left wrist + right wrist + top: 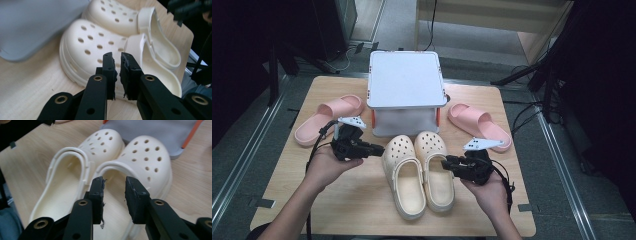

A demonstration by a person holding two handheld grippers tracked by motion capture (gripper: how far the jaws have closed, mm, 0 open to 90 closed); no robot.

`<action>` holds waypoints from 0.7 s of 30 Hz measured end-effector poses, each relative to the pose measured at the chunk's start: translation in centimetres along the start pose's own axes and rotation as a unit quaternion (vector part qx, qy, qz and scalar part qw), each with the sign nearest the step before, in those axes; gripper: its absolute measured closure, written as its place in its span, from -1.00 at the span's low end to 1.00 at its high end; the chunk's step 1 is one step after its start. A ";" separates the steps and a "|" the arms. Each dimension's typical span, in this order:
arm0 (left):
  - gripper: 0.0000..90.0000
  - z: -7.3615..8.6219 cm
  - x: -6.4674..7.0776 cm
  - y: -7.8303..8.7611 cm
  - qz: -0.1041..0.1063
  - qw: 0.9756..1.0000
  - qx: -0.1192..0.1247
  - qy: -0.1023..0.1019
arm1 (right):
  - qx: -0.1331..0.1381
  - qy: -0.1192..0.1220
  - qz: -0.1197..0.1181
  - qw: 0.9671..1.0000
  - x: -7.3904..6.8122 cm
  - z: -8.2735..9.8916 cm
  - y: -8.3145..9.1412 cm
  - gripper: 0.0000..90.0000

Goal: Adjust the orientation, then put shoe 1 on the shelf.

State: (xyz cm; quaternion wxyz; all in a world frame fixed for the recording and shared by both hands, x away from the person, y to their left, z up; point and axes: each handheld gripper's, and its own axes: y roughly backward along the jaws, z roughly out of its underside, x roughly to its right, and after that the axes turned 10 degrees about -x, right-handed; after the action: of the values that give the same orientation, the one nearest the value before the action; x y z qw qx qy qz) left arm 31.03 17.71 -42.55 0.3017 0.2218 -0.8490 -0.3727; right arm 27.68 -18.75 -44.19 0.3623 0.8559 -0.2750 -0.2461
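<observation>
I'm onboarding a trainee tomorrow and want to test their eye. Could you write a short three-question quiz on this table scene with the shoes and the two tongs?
1. True or false: the pair of cream clogs lies in front of the grey box, toes toward it.
2. Multiple choice: where are the two pink slides? A) stacked on the box; B) one on each side of the box; C) both left of it.
3. Fill in: the left tongs have their jaws nearly ____, while the right tongs show a wider gap.

Key:
1. True.
2. B: the left pink slide and the right pink slide flank the box.
3. Shut; neither grips anything.
</observation>
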 end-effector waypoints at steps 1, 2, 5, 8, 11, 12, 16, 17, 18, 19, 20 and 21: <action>0.80 -0.4 0.0 0.3 -0.004 1.000 0.002 -0.002 | 0.000 0.000 -0.004 1.000 -0.2 0.0 0.0 0.49; 0.79 -0.9 -0.1 0.7 -0.002 1.000 0.004 -0.003 | -0.001 0.000 -0.009 1.000 -0.5 0.0 -0.1 0.45; 0.79 -2.0 -0.5 1.6 -0.015 1.000 0.009 -0.002 | -0.006 0.003 -0.012 1.000 -1.2 0.0 -0.3 0.34; 0.81 -3.1 -1.1 2.4 -0.019 1.000 0.017 0.003 | -0.011 0.002 -0.010 1.000 -1.7 0.0 -0.6 0.36; 0.82 -4.1 -1.6 2.9 -0.026 1.000 0.017 -0.001 | -0.011 0.005 -0.012 1.000 -2.0 0.1 -0.6 0.34; 0.82 -4.5 -1.8 3.0 -0.024 1.000 0.015 -0.002 | -0.011 0.004 -0.012 1.000 -2.0 0.1 -0.6 0.32; 0.82 -5.6 -2.3 3.6 -0.034 0.999 0.020 -0.008 | -0.013 0.000 -0.008 1.000 -2.0 0.5 -0.8 0.29; 0.81 -5.8 -2.4 3.7 -0.033 0.999 0.023 -0.006 | -0.015 -0.003 -0.008 1.000 -2.0 0.6 -0.8 0.29; 0.81 -6.0 -2.7 3.8 -0.033 0.999 0.026 -0.006 | -0.017 -0.005 -0.006 1.000 -2.0 0.7 -0.8 0.28; 0.81 -6.0 -2.7 3.8 -0.033 0.999 0.026 -0.006 | -0.017 -0.005 -0.006 1.000 -2.0 0.7 -0.9 0.28; 0.81 -6.5 -3.3 3.8 -0.028 0.999 0.028 -0.006 | -0.017 -0.008 -0.006 1.000 -2.0 0.8 -0.9 0.27; 0.82 -6.5 -3.3 3.8 -0.028 0.999 0.028 -0.006 | -0.015 -0.010 -0.007 1.000 -2.1 0.8 -1.0 0.27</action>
State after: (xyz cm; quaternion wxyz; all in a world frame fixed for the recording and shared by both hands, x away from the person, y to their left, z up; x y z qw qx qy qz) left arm 37.17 18.85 -37.24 0.2798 0.2517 -0.8542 -0.3588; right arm 25.97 -17.24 -44.95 0.3704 0.8498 -0.2692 -0.2612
